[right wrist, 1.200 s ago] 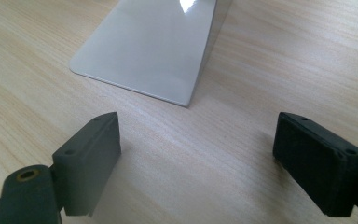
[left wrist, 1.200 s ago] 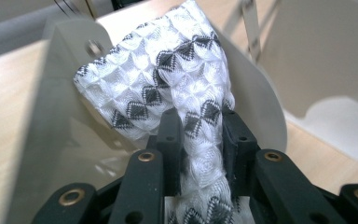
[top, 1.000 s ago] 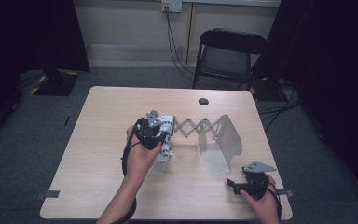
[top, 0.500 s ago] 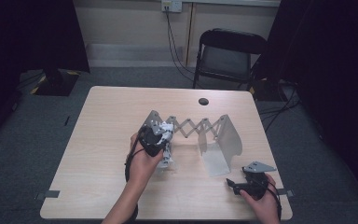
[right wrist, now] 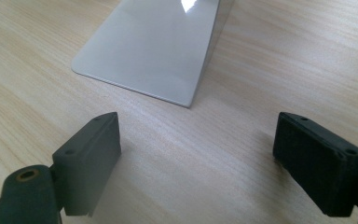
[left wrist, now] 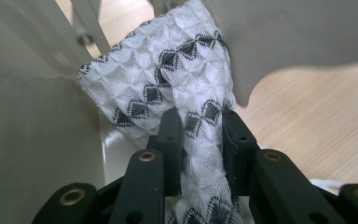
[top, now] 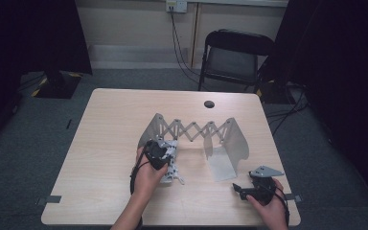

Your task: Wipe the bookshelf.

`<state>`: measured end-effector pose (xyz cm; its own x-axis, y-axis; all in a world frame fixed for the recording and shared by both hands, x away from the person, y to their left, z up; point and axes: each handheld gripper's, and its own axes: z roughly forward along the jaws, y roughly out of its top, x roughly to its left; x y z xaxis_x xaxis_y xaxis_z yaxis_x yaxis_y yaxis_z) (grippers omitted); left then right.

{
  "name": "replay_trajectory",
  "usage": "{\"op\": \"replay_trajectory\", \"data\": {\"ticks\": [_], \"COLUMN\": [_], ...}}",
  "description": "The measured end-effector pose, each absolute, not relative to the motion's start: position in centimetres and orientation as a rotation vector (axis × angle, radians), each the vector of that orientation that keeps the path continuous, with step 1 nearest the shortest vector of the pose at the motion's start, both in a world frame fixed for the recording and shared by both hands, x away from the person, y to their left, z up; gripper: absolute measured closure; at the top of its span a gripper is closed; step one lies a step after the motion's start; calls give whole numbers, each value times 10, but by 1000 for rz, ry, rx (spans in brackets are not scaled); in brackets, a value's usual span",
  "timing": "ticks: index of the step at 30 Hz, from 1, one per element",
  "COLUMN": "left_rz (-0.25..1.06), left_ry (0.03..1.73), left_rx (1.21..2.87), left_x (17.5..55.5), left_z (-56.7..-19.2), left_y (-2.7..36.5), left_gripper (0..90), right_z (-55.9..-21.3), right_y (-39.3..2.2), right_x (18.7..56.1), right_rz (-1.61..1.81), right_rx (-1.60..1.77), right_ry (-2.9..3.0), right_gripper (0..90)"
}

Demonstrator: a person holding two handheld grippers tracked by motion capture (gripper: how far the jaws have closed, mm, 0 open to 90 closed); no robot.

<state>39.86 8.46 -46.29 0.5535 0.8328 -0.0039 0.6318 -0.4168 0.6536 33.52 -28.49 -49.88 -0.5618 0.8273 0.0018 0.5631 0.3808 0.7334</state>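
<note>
A white cloth (left wrist: 168, 79) with black diamond marks hangs bunched between the jaws of my left gripper (left wrist: 200, 126), which is shut on it. In the high view that gripper (top: 159, 155) is low over the table, just in front of the left end plate of a grey scissor rack (top: 194, 130), and the cloth (top: 172, 168) trails onto the tabletop beside it. Grey rack plates (left wrist: 23, 140) stand close on the left and above the cloth. My right gripper (top: 238, 189) rests near the table's front right, open and holding nothing (right wrist: 198, 154), facing the rack's right foot plate (right wrist: 154, 42).
The wooden table (top: 105, 124) has a small dark round hole (top: 209, 104) near its far edge. A black folding chair (top: 235, 57) stands behind the table. The rack's right end plate (top: 235, 143) stands between the two hands.
My left gripper has come down toward the table with the cloth, in front of the rack's left plate. The right gripper has stayed put.
</note>
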Motion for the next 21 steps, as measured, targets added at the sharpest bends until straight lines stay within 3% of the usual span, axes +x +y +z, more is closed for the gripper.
{"op": "replay_trajectory", "data": {"ticks": [21], "left_rz": [345], "left_ry": [1142], "left_rx": [2205], "left_x": [370], "left_z": [-474], "left_y": [114], "left_gripper": [730], "right_z": [-499], "right_y": [-285], "right_x": [335], "right_rz": [996], "right_rx": [1209], "right_ry": [2280], "right_gripper": [142]}}
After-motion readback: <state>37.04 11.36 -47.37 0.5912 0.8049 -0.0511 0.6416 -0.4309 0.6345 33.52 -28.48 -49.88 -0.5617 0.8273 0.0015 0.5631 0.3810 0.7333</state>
